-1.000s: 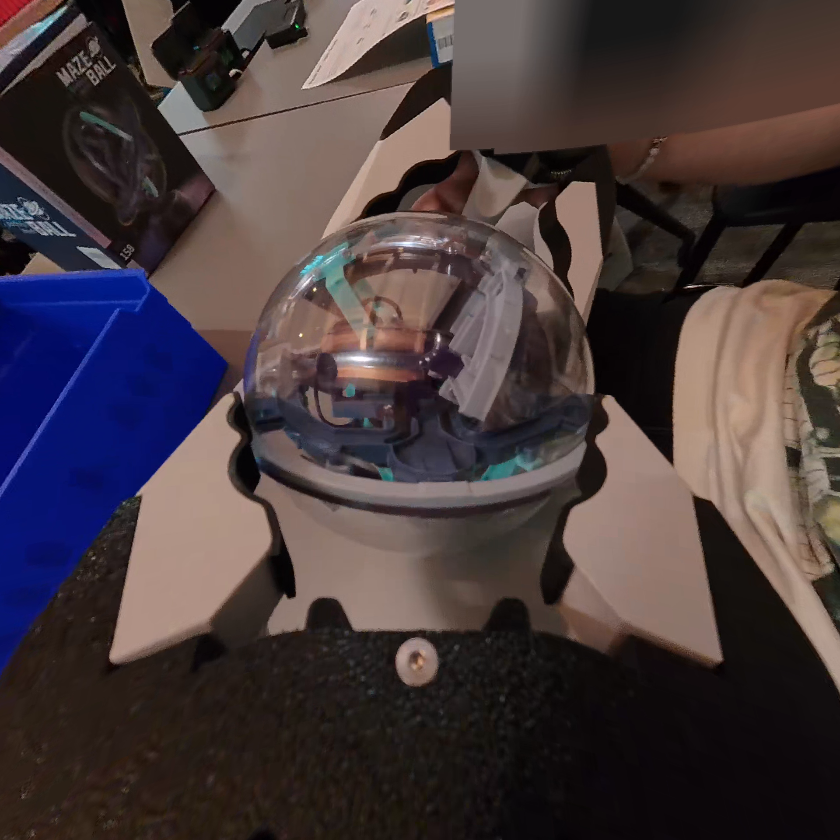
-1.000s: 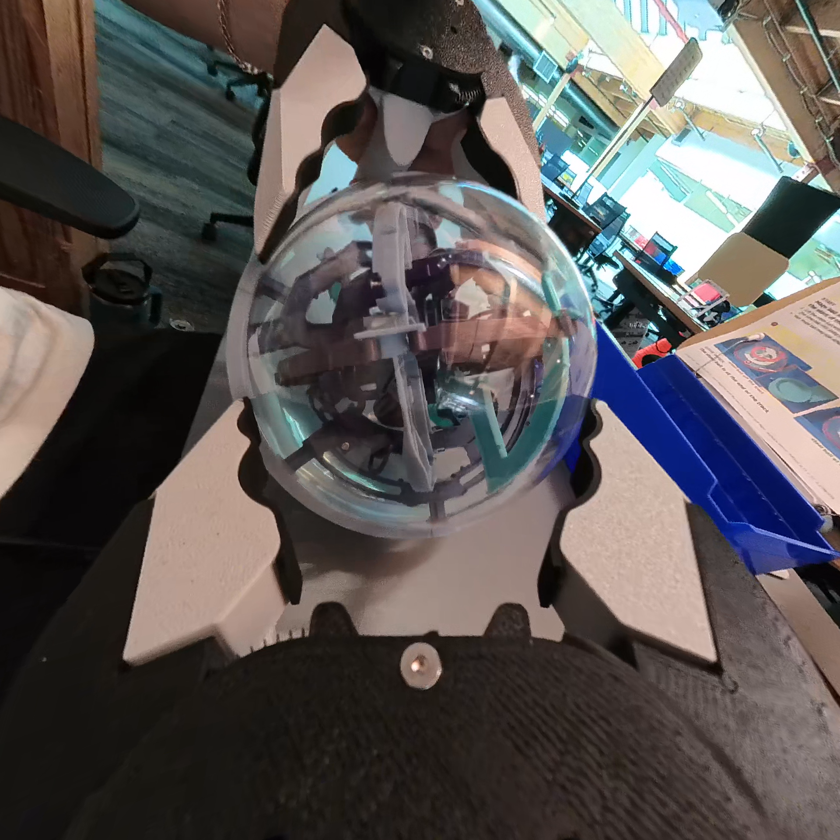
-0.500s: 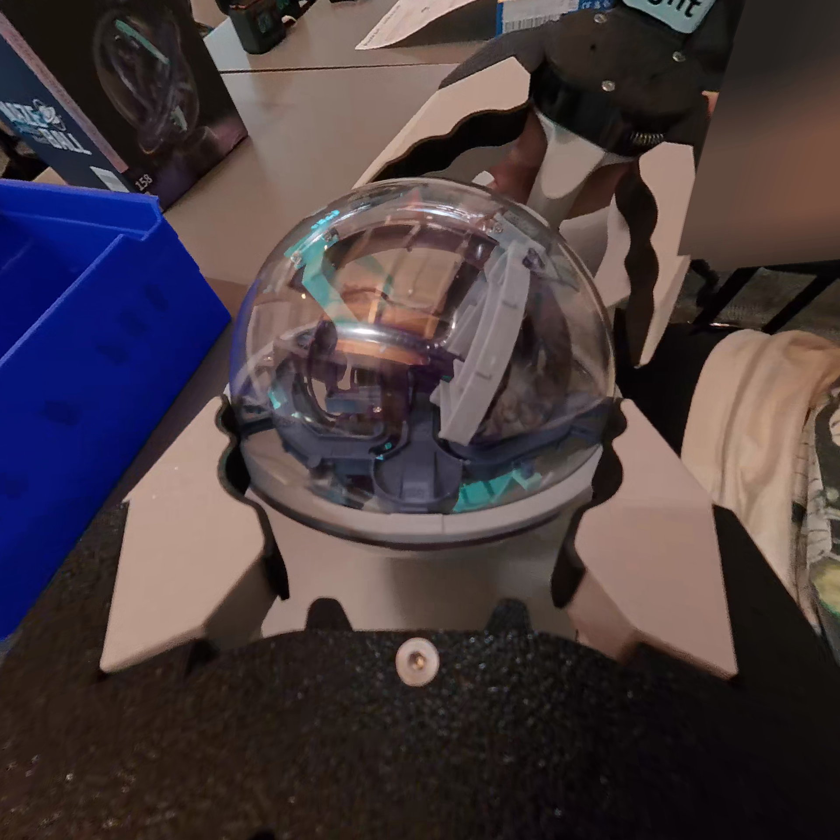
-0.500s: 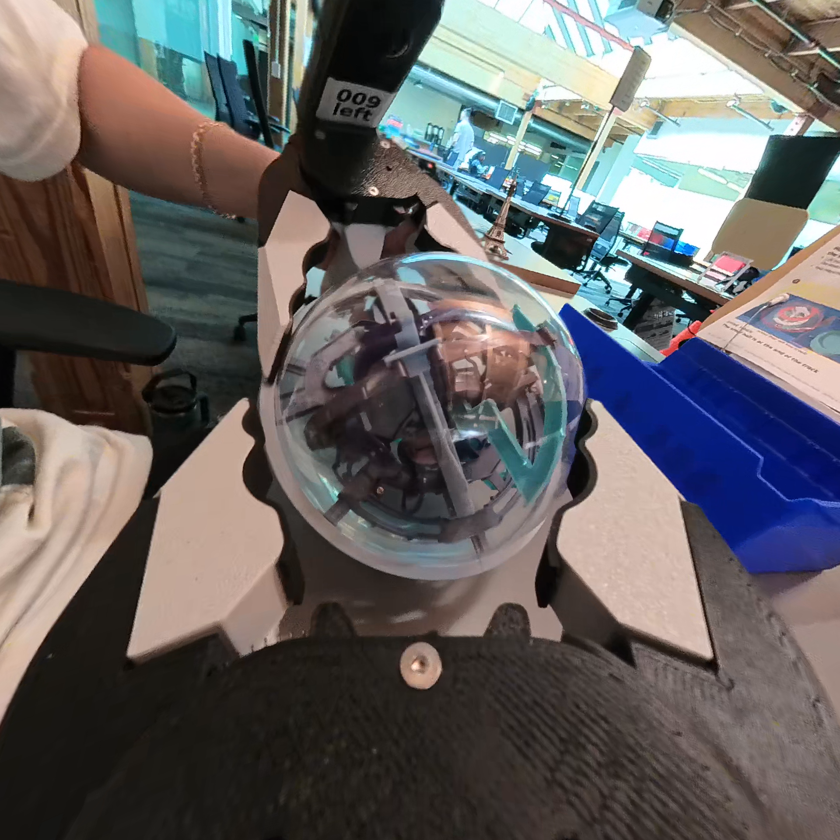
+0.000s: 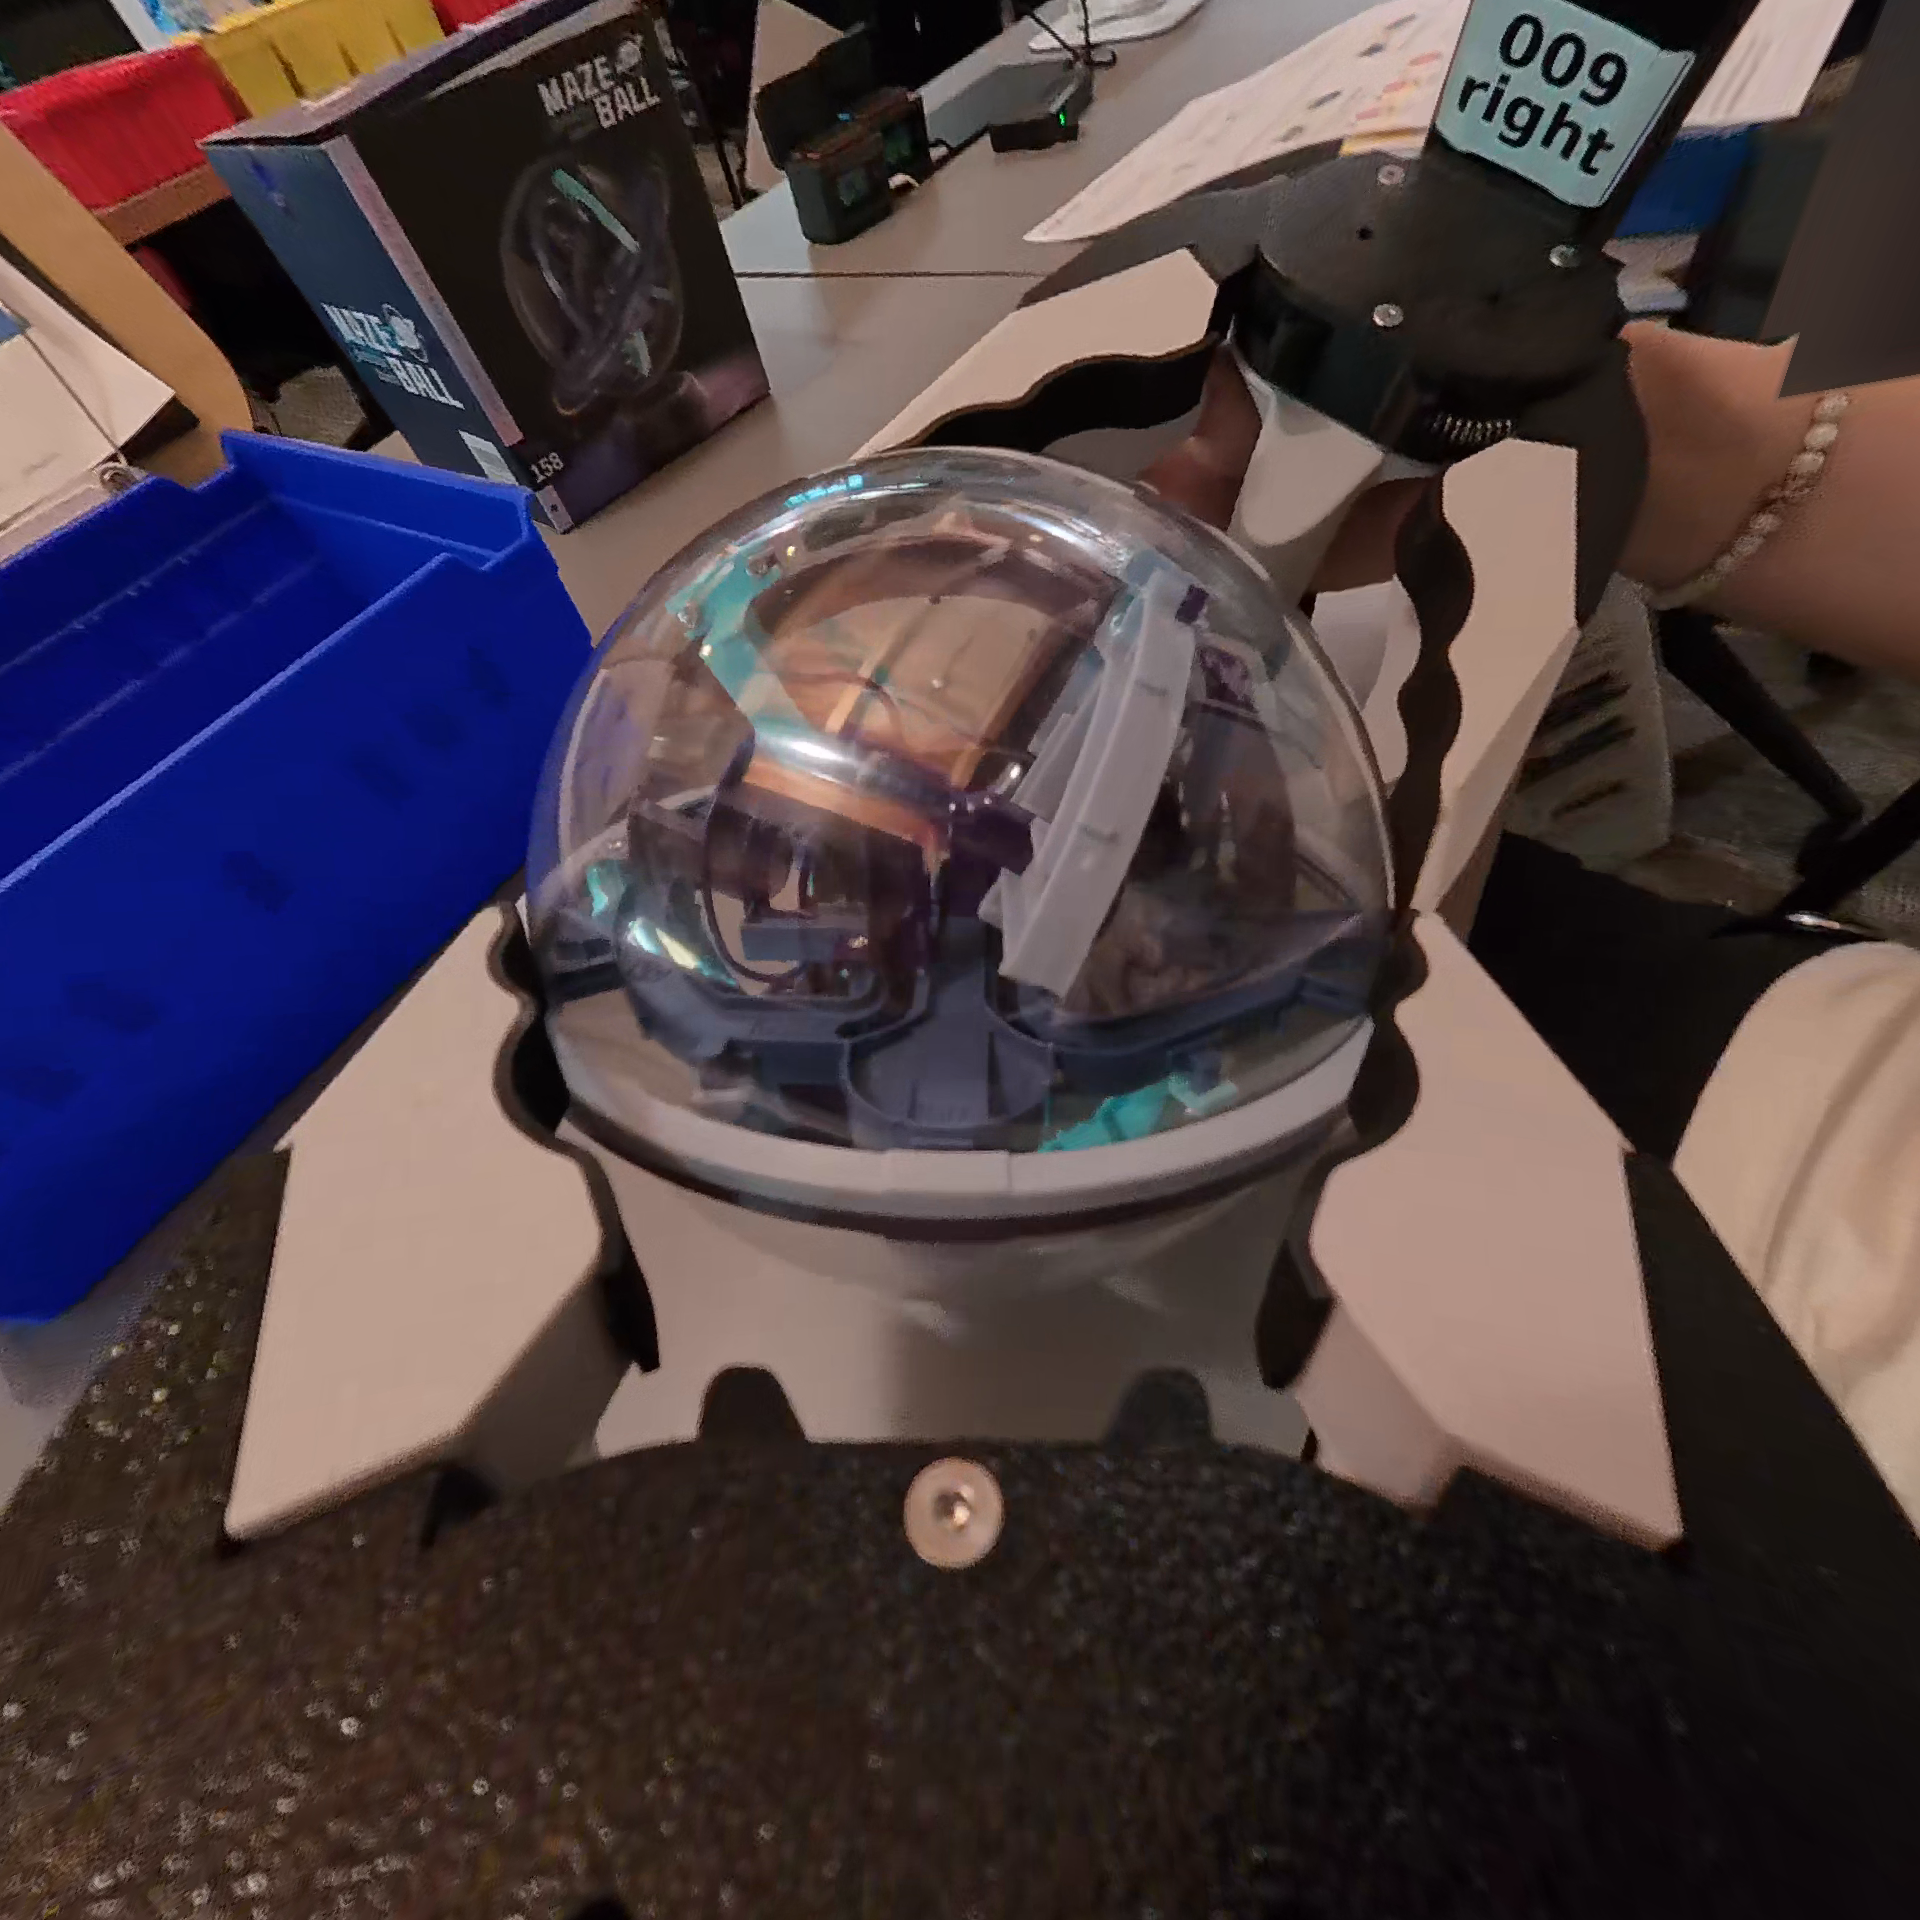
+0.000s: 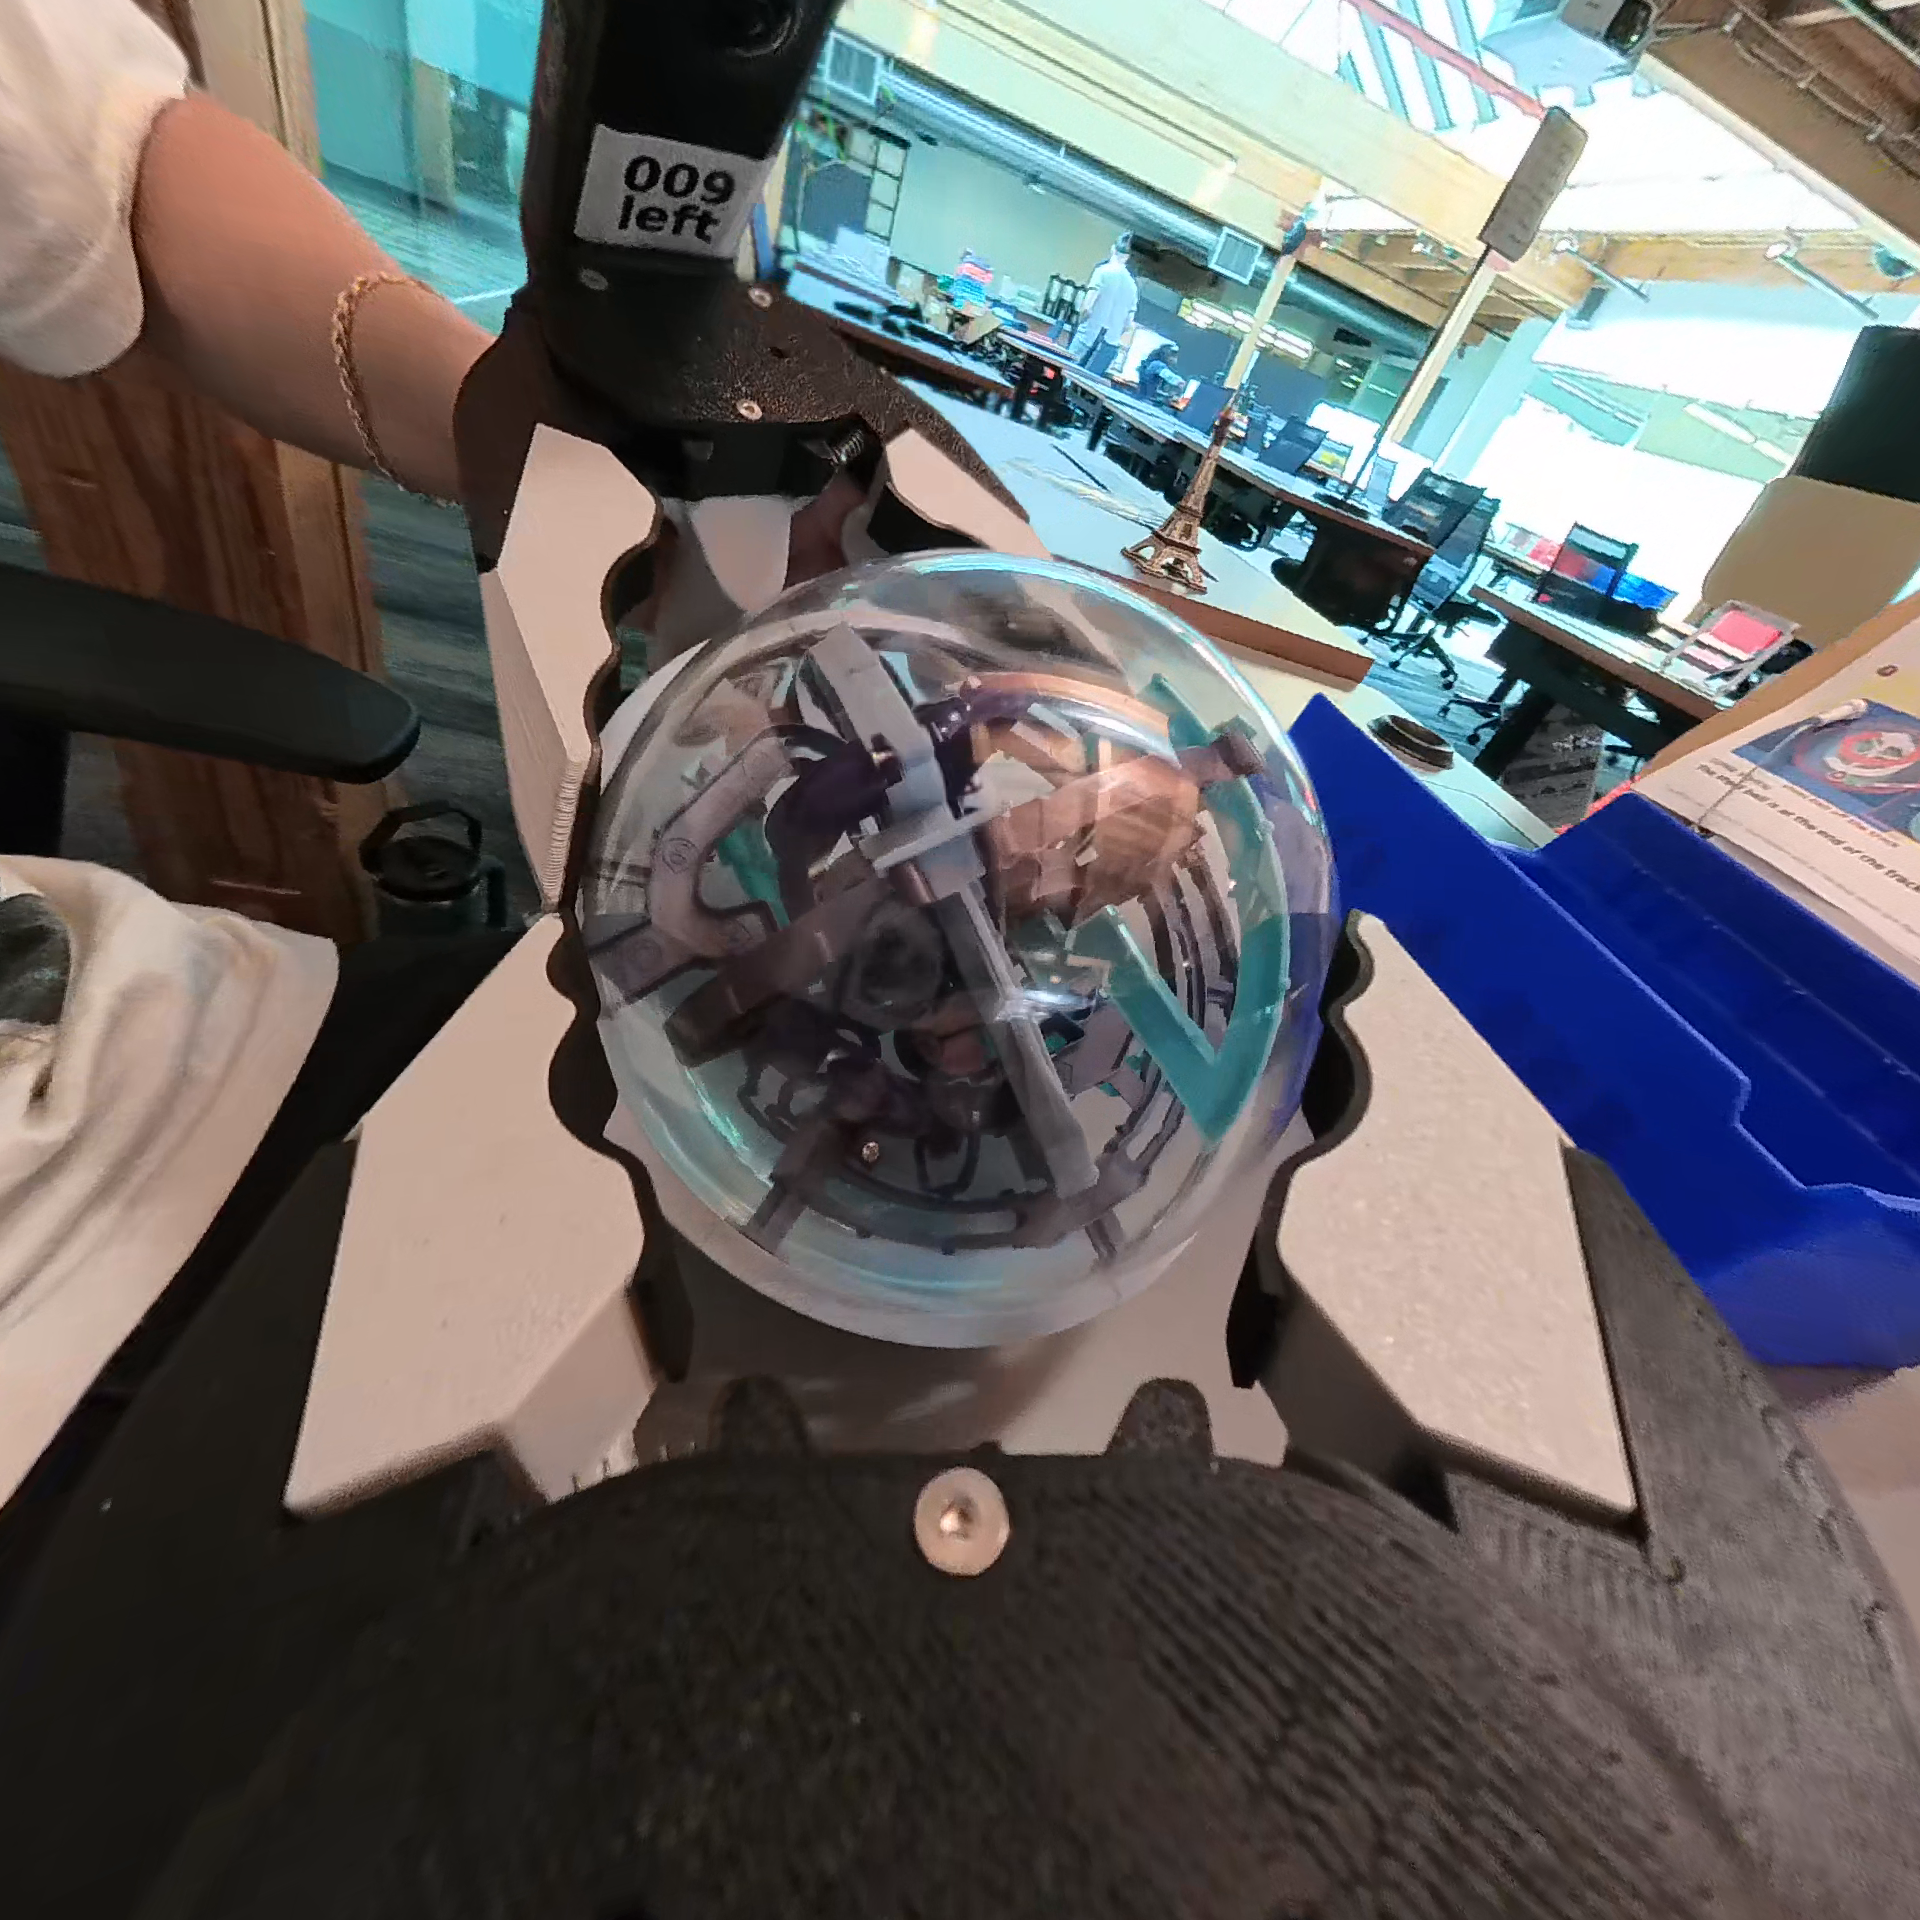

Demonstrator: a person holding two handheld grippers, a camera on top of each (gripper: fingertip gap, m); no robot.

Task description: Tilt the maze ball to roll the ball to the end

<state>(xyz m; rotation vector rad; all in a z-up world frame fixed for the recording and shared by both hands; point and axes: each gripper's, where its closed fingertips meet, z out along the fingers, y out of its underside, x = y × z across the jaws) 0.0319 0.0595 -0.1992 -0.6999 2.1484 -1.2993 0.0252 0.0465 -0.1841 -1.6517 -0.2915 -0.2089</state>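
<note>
The maze ball (image 5: 956, 831) is a clear sphere with grey, teal, brown and purple tracks and a white lower shell. It is held in the air between both grippers. My left gripper (image 5: 961, 935) is shut on it, its white fingers (image 5: 416, 1195) pressing the left and right sides. My right gripper (image 6: 951, 925) is shut on the same maze ball (image 6: 956, 956) from the opposite side. Its fingers (image 5: 1039, 353) show behind the ball in the left wrist view. I cannot pick out the small ball inside.
A blue bin (image 5: 260, 779) sits on the table to the left, also in the right wrist view (image 6: 1662, 1039). The maze ball's dark box (image 5: 540, 260) stands behind it. A person's arm (image 5: 1766, 520), cream cloth (image 5: 1818, 1143) and a chair armrest (image 6: 208, 686) are close by.
Both grippers have swung together with the maze ball, tilting it. The views now look more level across the room, and the grey rib inside leans more. Both grips hold unchanged.
</note>
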